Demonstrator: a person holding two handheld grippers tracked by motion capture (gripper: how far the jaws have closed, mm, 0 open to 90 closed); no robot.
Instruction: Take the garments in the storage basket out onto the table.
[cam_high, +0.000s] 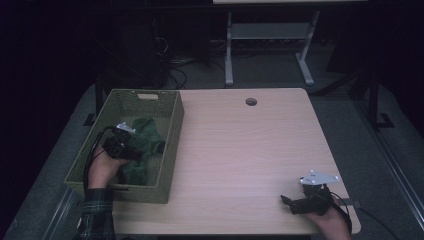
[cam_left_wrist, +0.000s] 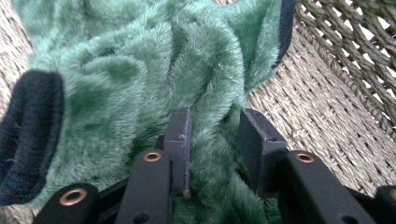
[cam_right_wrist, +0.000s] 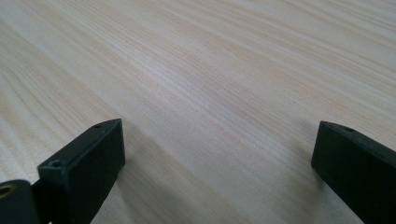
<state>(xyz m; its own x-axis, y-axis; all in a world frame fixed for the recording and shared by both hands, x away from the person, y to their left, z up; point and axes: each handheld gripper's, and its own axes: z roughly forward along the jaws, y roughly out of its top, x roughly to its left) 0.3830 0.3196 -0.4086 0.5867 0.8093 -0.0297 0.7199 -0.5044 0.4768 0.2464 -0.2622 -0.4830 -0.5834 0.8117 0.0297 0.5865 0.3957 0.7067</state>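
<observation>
A green fleece garment (cam_high: 148, 134) with black trim lies in a woven olive basket (cam_high: 120, 193) at the table's left edge. My left gripper (cam_high: 135, 149) reaches down into the basket from the near side. In the left gripper view a fold of the fleece (cam_left_wrist: 140, 60) fills the gap between the jaws of the left gripper (cam_left_wrist: 215, 119), and both pads press on it. A black cuff (cam_left_wrist: 28, 135) shows at the left. My right gripper (cam_high: 286, 200) rests low at the table's front right, pointing left. Its jaws stand wide open over bare wood (cam_right_wrist: 210, 70), with nothing between them at the right gripper (cam_right_wrist: 217, 135).
The basket's woven wall (cam_left_wrist: 336, 56) rises close to the right of the left jaws. The light wooden table (cam_high: 240, 145) has a round cable hole (cam_high: 251, 101) near its far edge. A metal desk frame (cam_high: 270, 35) stands on the floor beyond.
</observation>
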